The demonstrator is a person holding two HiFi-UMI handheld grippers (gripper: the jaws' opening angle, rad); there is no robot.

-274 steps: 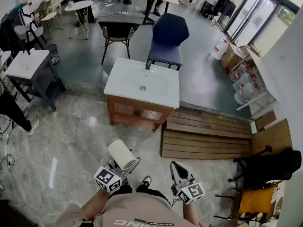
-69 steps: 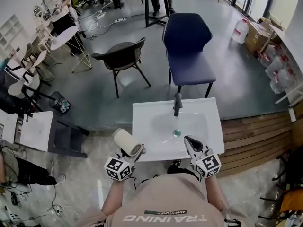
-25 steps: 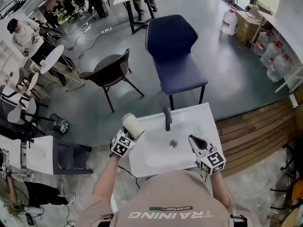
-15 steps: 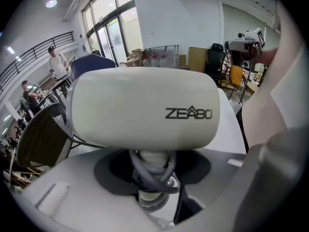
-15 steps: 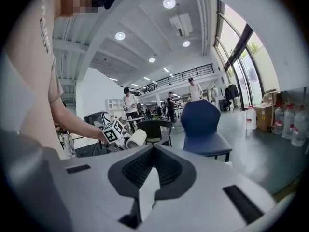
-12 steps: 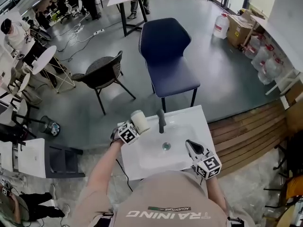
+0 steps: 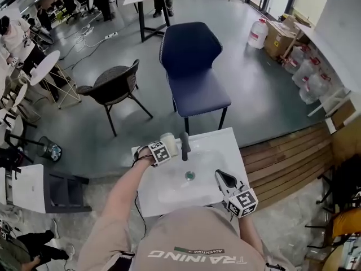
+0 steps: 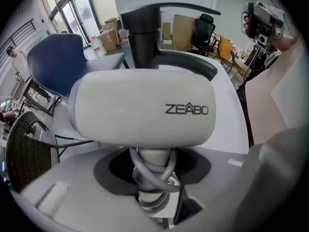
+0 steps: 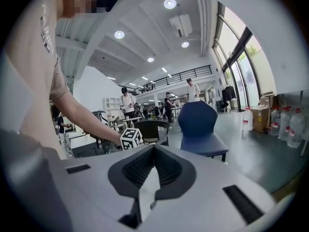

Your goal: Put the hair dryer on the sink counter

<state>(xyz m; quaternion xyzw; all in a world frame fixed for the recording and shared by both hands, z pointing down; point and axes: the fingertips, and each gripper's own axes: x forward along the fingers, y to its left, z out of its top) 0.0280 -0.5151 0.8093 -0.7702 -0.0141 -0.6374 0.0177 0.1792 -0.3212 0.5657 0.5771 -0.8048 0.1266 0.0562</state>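
Head view: the left gripper (image 7: 163, 149) hovers over the back-left corner of the white table with a moulded sink basin (image 7: 224, 147). It carries the cream, barrel-shaped plastic hair dryer (image 7: 168, 143) just beside the black upright faucet (image 7: 184, 144). Whether the dryer touches the table cannot be told. The right gripper (image 7: 221, 178) hangs over the table's near-right part.

Left gripper view: the fingers (image 8: 70, 180) stand fairly wide apart, clamped on the dryer's handle, where a grey cord (image 8: 153, 170) is wound. The barrel lies crosswise above them, with the faucet close behind it.

Right gripper view: the fingers (image 9: 138, 166) meet at their tips and hold nothing.
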